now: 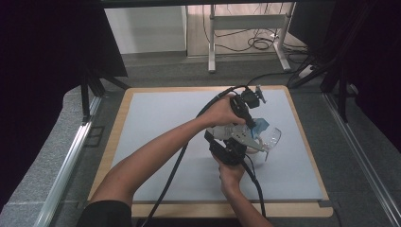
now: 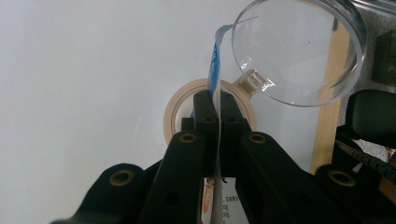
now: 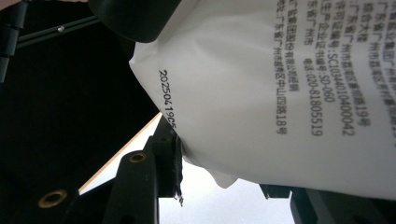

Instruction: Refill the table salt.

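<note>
Crinkled white pouch (image 3: 280,88), clear glass (image 2: 299,51)

I note grey carpeted floor (image 1: 156,71), black curtains (image 1: 42,56) at both sides, white desk frame (image 1: 246,21) behind, loose floor cables (image 1: 257,43).

glass (image 2: 299,51): clear glossy plastic | packet (image 3: 280,84): smooth white film | tape roll (image 2: 175,109): matt paper | table edge (image 1: 118,123): wood
</note>
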A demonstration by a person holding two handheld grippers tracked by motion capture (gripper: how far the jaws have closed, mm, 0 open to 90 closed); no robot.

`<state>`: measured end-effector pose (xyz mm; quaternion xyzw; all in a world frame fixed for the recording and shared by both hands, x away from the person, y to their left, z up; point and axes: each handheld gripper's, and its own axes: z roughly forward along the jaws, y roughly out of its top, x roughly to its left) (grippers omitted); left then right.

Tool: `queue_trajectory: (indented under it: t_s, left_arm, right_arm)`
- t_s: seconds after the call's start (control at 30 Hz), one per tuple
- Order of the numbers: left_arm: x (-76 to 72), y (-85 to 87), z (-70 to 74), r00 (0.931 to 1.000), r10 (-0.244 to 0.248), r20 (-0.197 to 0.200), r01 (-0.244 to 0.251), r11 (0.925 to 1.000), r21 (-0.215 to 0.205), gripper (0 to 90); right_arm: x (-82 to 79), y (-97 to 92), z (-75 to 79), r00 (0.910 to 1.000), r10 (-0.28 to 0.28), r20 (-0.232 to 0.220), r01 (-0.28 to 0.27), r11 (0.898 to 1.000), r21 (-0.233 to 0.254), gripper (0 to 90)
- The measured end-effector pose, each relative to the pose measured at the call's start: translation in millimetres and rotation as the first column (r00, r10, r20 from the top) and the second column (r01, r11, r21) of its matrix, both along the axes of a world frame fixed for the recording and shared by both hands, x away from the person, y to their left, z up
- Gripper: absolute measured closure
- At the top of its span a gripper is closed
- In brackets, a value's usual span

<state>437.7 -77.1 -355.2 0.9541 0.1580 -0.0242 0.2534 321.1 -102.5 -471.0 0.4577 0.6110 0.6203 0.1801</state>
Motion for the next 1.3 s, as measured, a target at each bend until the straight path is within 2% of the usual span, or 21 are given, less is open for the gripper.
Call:
queue_trajectory:
  t_s: [0.6, 1.3]
  left_arm:
    - [0.6, -1.7, 1.8, 1.0, -0.005, 0.0, 0.005, 1.0, 0.007, 89.8]
    - [4.8, -6.1, -7.7, 0.9998, -0.007, -0.016, 0.007, 0.9997, 0.021, 89.7]
  right_arm:
    - [0.8, 0.2, 0.5, 0.9999, -0.012, 0.009, 0.012, 1.0, 0.01, 57.8]
    - [3.2, -0.4, -6.4, 0.9997, -0.024, -0.007, 0.024, 1.0, 0.019, 57.8]
